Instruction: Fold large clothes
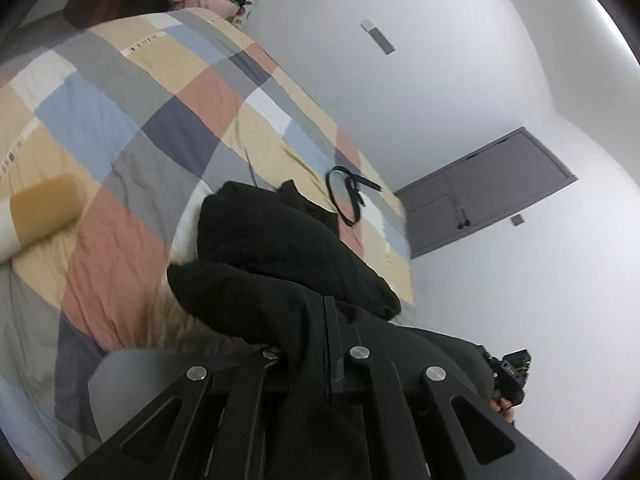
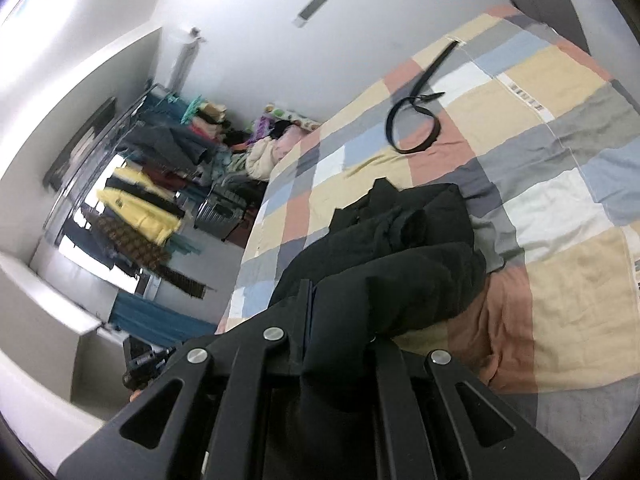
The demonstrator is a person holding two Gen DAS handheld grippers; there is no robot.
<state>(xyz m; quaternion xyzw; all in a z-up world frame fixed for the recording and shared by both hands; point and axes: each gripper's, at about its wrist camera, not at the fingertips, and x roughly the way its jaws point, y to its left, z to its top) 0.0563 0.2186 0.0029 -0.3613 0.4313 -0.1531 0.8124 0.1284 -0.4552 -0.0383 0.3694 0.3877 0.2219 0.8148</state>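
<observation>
My left gripper (image 1: 330,308), its matte black fingers pressed together, is clamped on a fold of the thick black fabric garment (image 1: 280,248). My right gripper (image 2: 310,292) is likewise clenched on another edge of the same garment (image 2: 400,240), the cloth draping back over its metal linkage. From both grips the heavy, soft cloth slopes down in rumpled folds onto the near part of the bed, where the rest lies bunched. Under it spreads a wrinkled patchwork bedspread (image 2: 560,280) of squares in cream, salmon, grey, pale blue and navy. Beyond the garment, apart from it, a narrow black belt (image 2: 416,120) lies looped on the spread, one end running toward the far white wall. In the left view a grey panelled door (image 1: 488,188) shows at the right. In the right view, to the left of the bed, a rail of hanging clothes (image 2: 136,208) stands blurred, a yellow piece among them, with piled soft items at the bed's far end.
</observation>
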